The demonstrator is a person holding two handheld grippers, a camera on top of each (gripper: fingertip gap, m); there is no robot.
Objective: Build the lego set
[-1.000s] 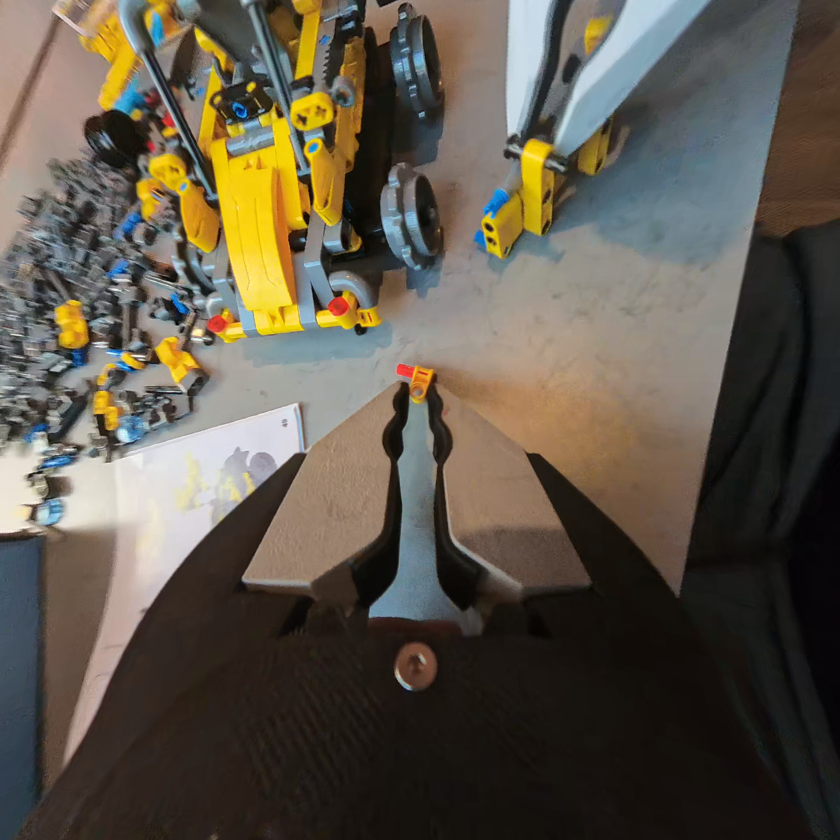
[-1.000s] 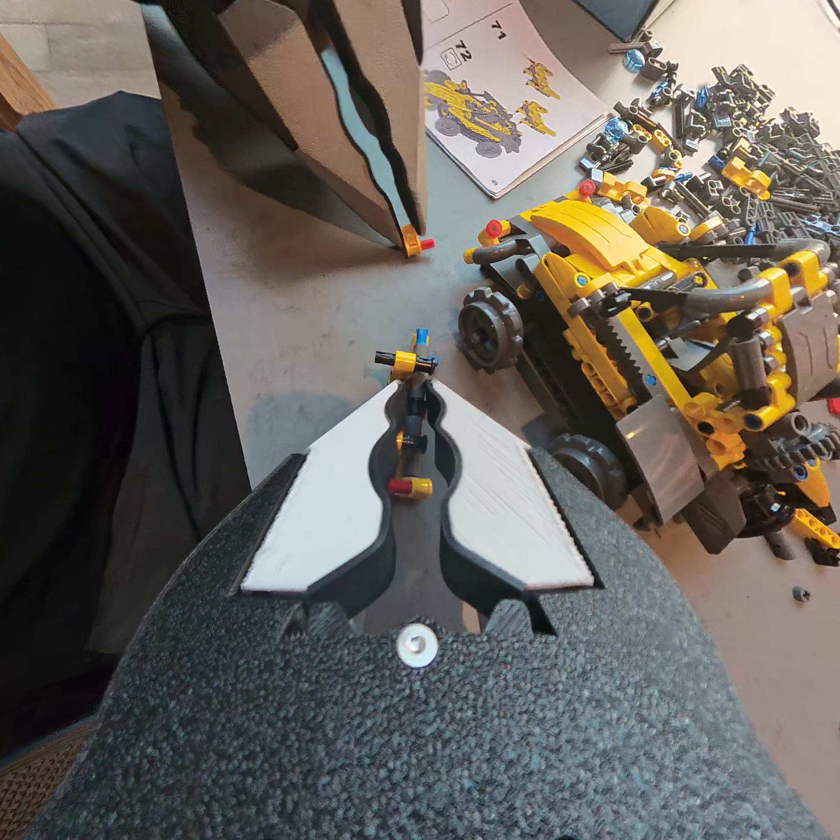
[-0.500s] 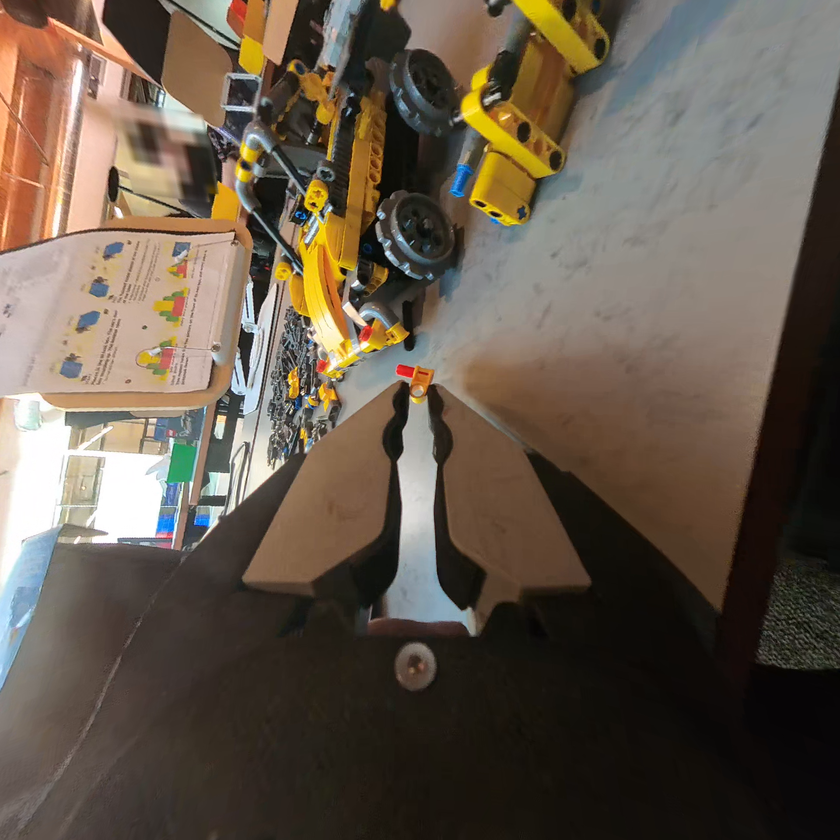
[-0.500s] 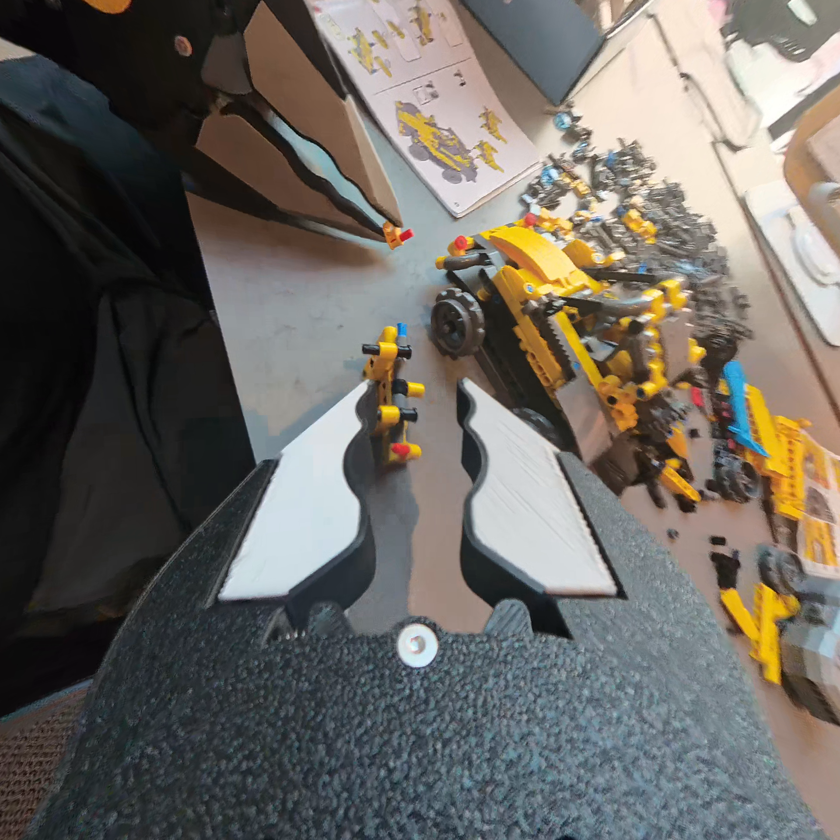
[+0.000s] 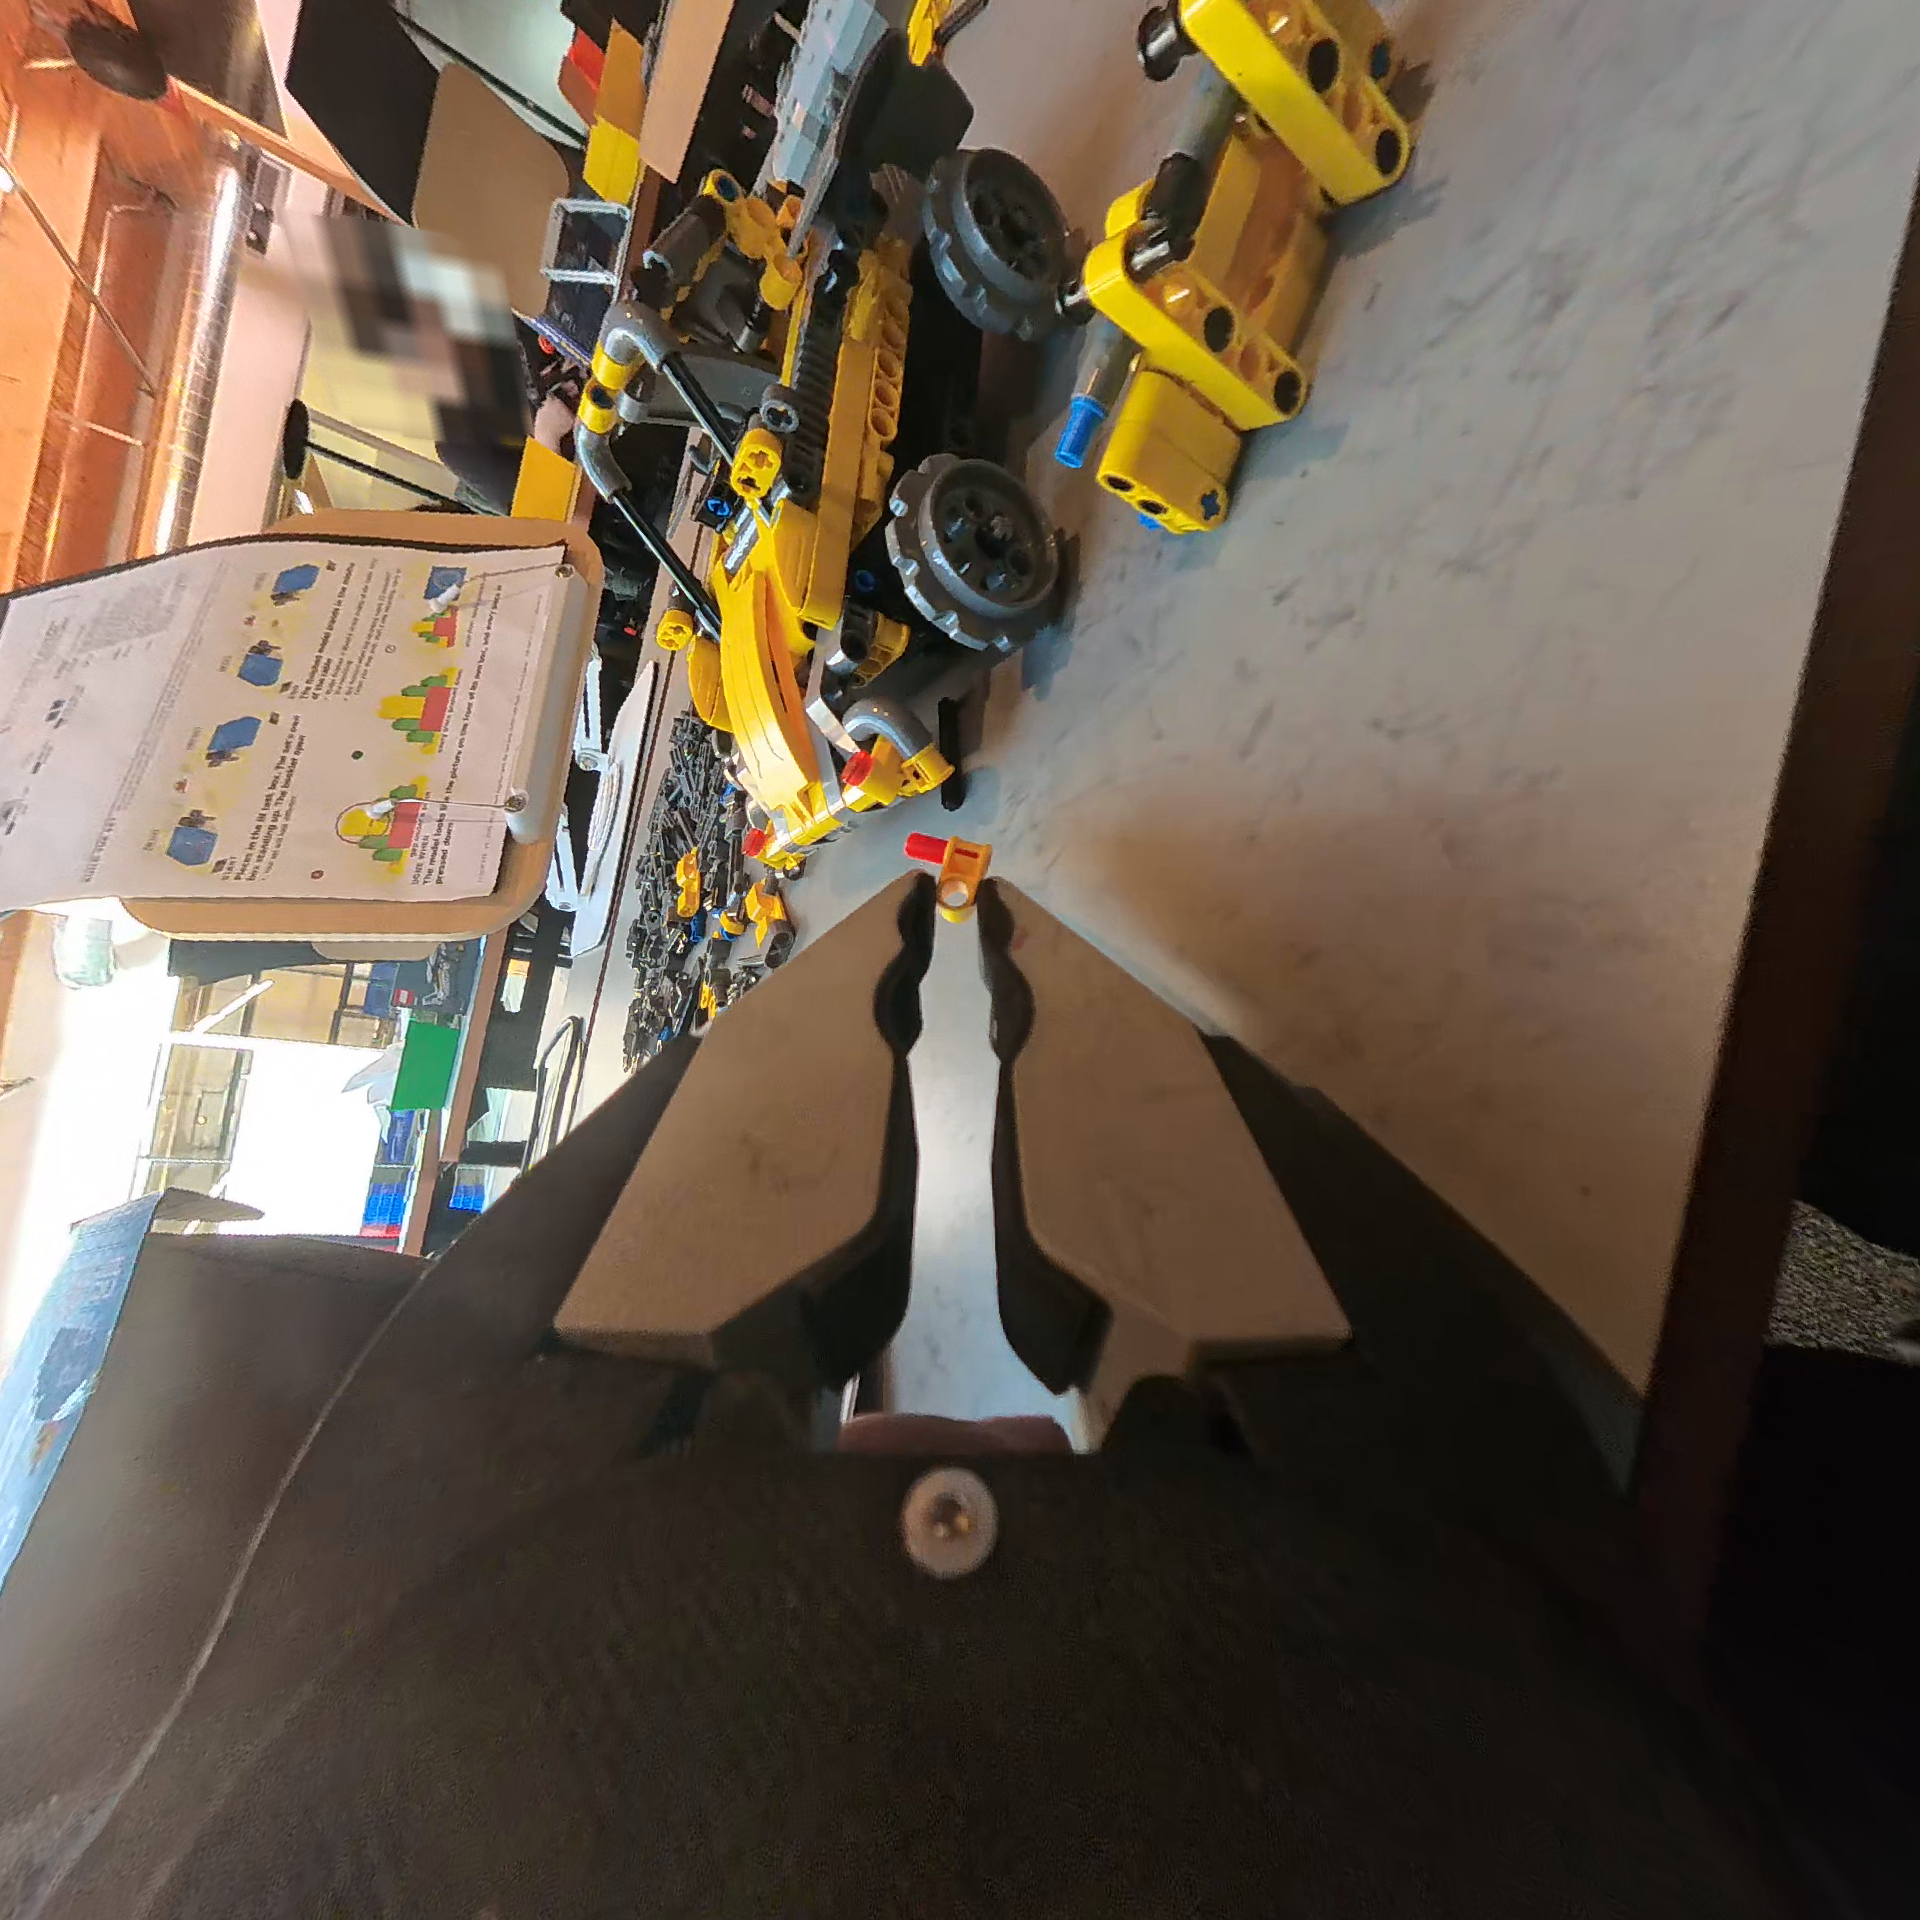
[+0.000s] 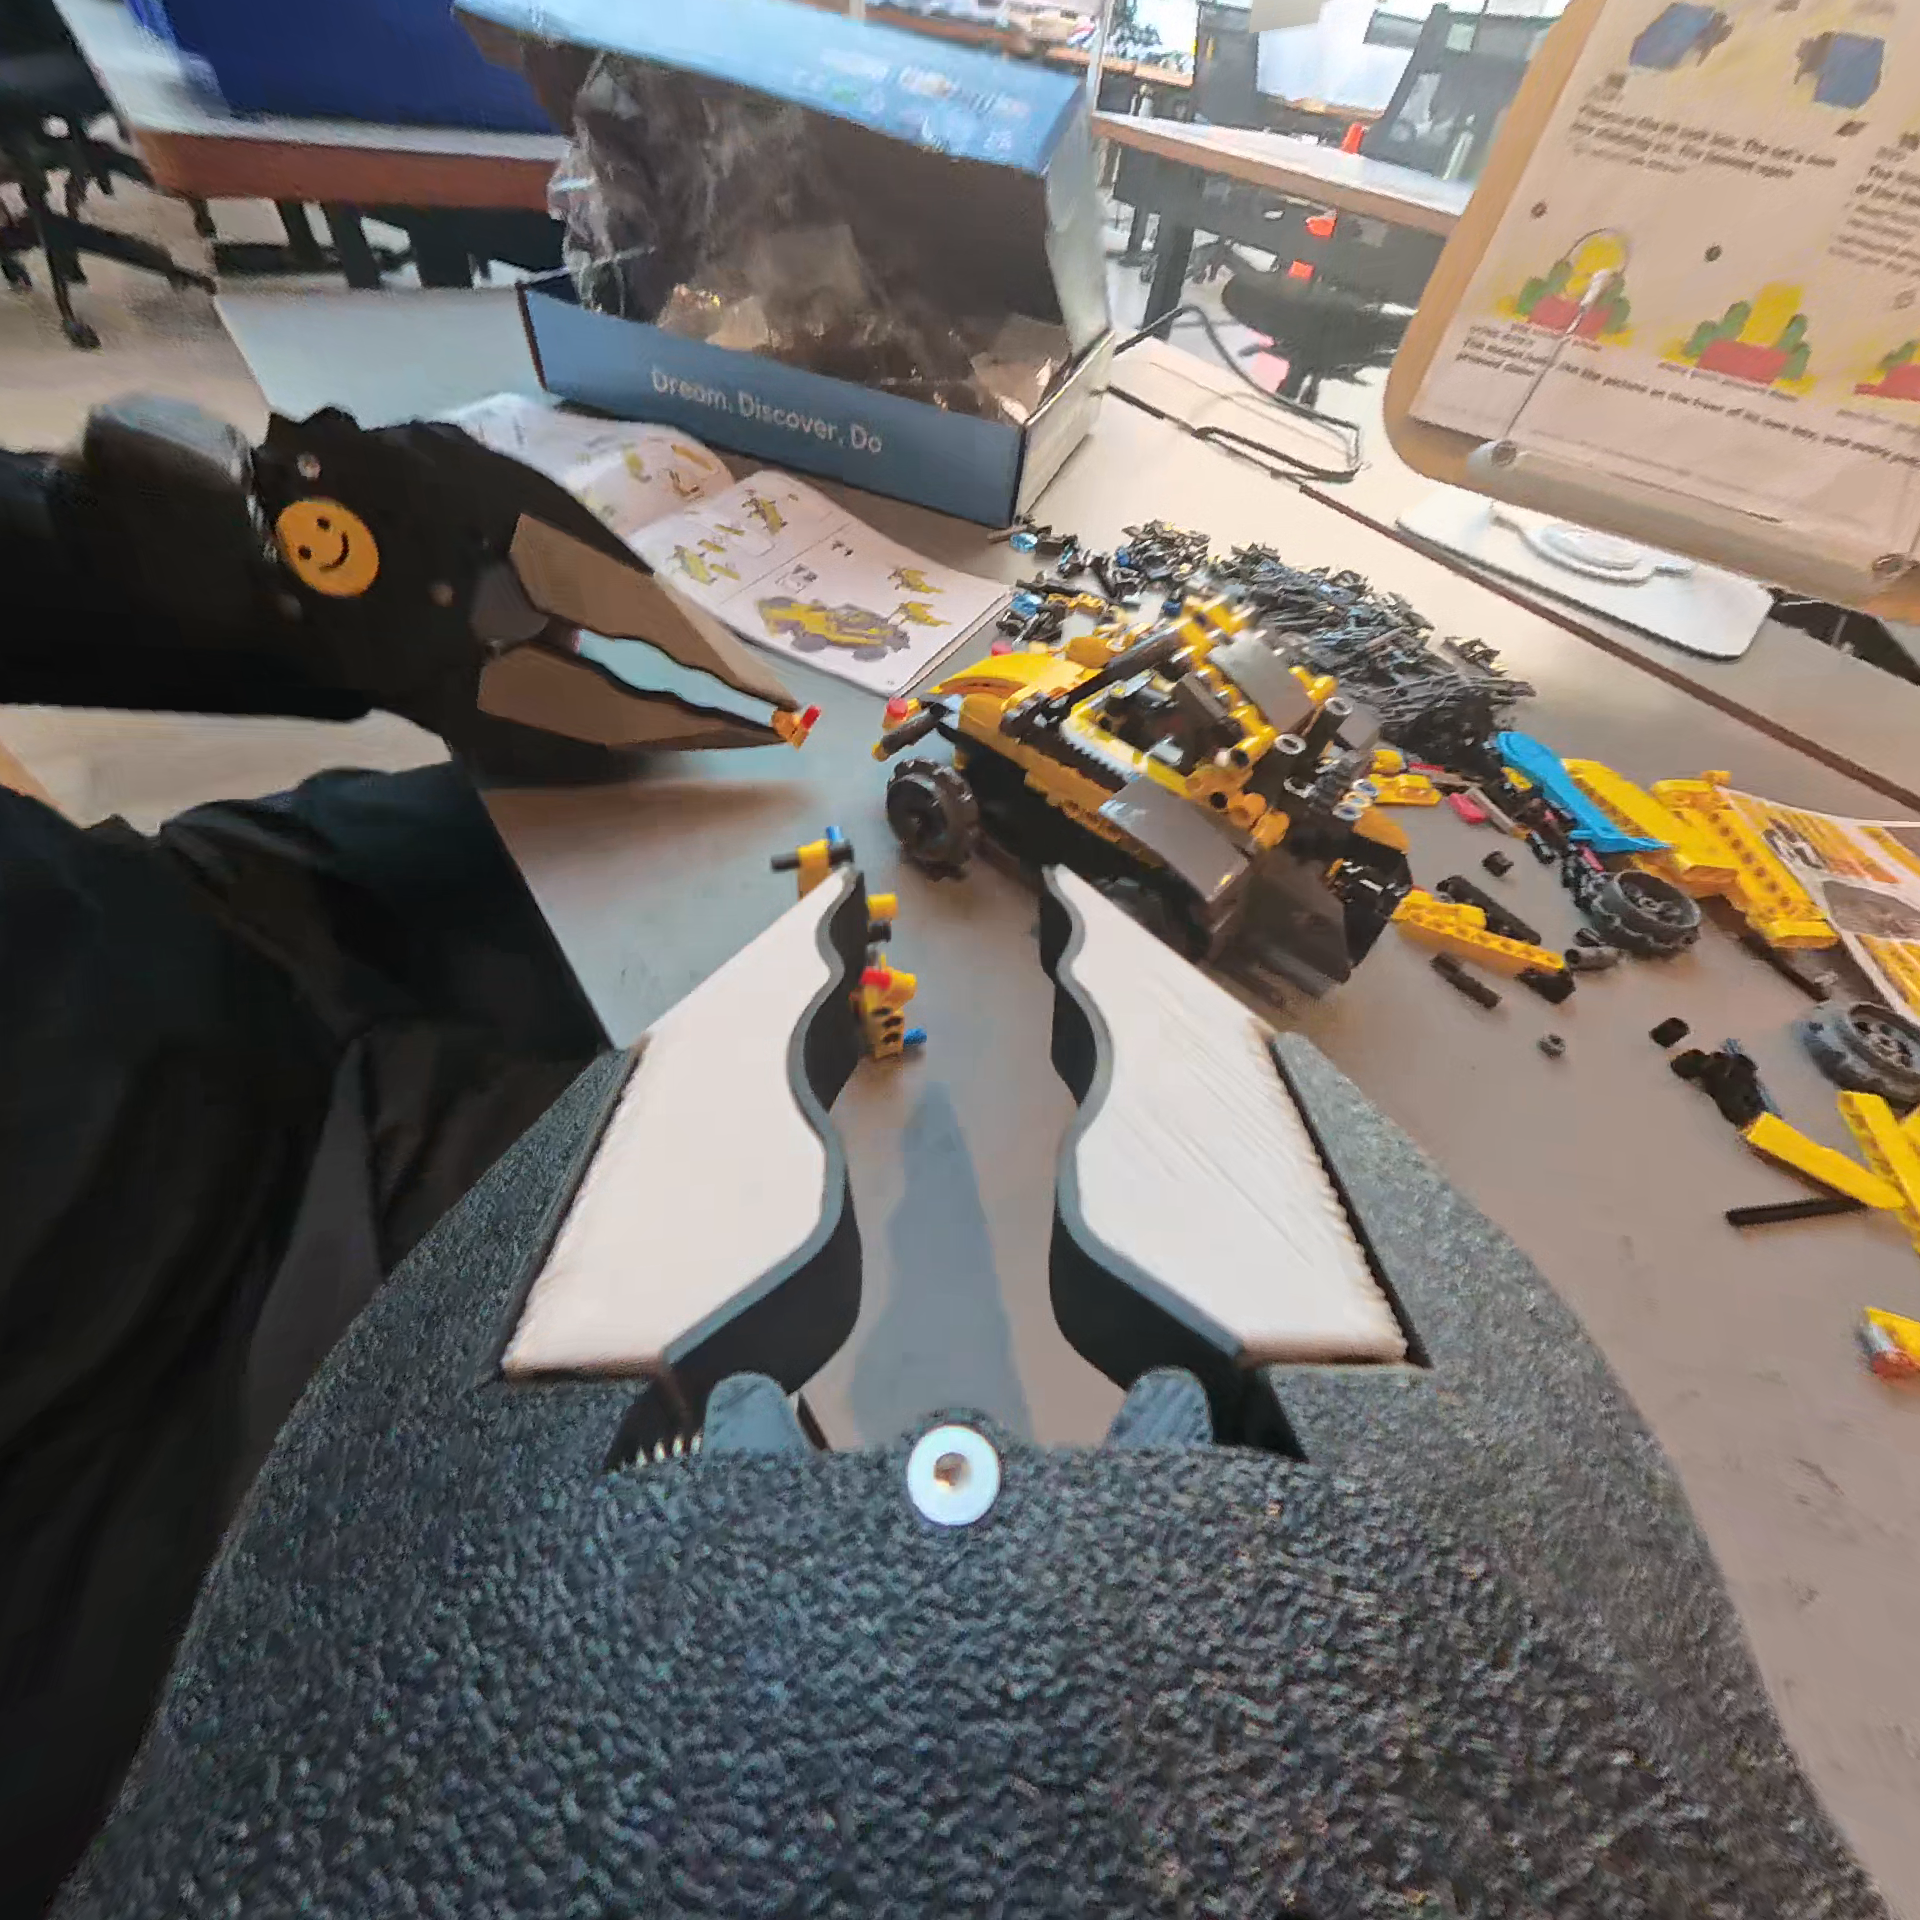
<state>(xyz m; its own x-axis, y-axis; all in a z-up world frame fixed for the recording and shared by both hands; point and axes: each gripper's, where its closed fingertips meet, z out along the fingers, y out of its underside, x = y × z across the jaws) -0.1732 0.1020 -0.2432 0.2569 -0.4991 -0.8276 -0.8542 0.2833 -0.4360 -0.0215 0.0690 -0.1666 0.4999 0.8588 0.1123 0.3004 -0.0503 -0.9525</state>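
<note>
Left tongs (image 5: 954,883) pinch a small orange connector (image 5: 958,868) with a red pin, just off the yellow vehicle's (image 6: 1143,790) nose. Right tongs (image 6: 951,904) gape, released, over a small yellow assembly (image 6: 883,997) near the tabletop's (image 5: 1403,727) front edge.

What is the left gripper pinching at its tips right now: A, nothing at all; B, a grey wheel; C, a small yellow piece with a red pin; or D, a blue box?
C: the left gripper is shut on the small yellow piece with a red pin, also seen at its tips in the right wrist view.
</note>
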